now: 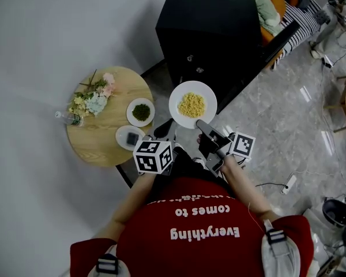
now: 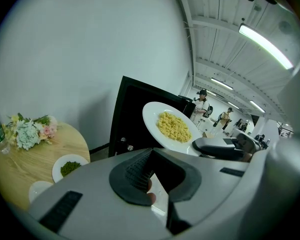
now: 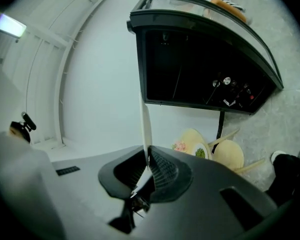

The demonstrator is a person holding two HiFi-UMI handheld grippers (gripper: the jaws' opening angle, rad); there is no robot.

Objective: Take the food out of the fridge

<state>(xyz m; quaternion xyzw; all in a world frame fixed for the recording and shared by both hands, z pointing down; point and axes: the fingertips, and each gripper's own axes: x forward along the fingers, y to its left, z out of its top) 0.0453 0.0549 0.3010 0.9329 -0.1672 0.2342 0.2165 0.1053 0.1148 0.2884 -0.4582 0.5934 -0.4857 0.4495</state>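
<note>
A white plate of yellow food [image 1: 192, 104] hangs in the air in front of the black fridge [image 1: 219, 33]. My right gripper [image 1: 200, 123] is shut on the plate's near rim. In the right gripper view the plate [image 3: 146, 129] shows edge-on, pinched between the pads of that gripper [image 3: 147, 166]. My left gripper [image 1: 163, 133] hovers just left of the plate, between it and the round wooden table [image 1: 98, 149]. In its own view the left gripper [image 2: 157, 176] stands open with nothing between the pads, and the plate [image 2: 171, 126] is up and to the right.
The table carries a plate of green food [image 1: 140, 112], a small plate with a dark item [image 1: 130, 137], flowers [image 1: 93, 100] and a bottle [image 1: 69, 118]. A sofa with cushions [image 1: 277, 4] stands behind the fridge. A power strip [image 1: 288, 183] lies on the floor at right.
</note>
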